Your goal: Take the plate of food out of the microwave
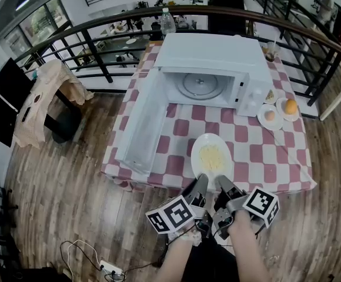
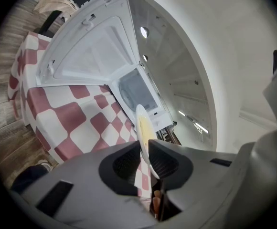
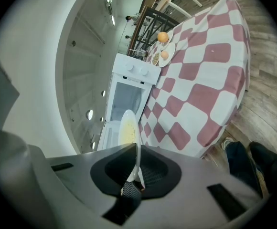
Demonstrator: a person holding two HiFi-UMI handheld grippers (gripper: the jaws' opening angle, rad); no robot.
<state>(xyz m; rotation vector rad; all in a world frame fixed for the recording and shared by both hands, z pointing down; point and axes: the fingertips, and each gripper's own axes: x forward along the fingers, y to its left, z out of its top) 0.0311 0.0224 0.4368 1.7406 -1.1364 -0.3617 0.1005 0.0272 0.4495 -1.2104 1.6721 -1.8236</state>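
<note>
Nearest the camera, two forearms (image 1: 209,254) are held close together. The near rim of the round white plate (image 1: 211,155) of yellow food is pinched by the jaws of the left gripper (image 1: 198,185) and of the right gripper (image 1: 224,185), at the front of the checked worktop (image 1: 276,157), outside the open white microwave (image 1: 211,57).

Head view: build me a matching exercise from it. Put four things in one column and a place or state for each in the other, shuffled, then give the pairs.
Things
1. plate of food
2. microwave door
3. orange
4. bottle

Places or states
A. behind the microwave
B. swung open to the left
C. clamped at its near rim by the left gripper and right gripper
D. right of the microwave

Pairs: 1-C, 2-B, 3-D, 4-A
</note>
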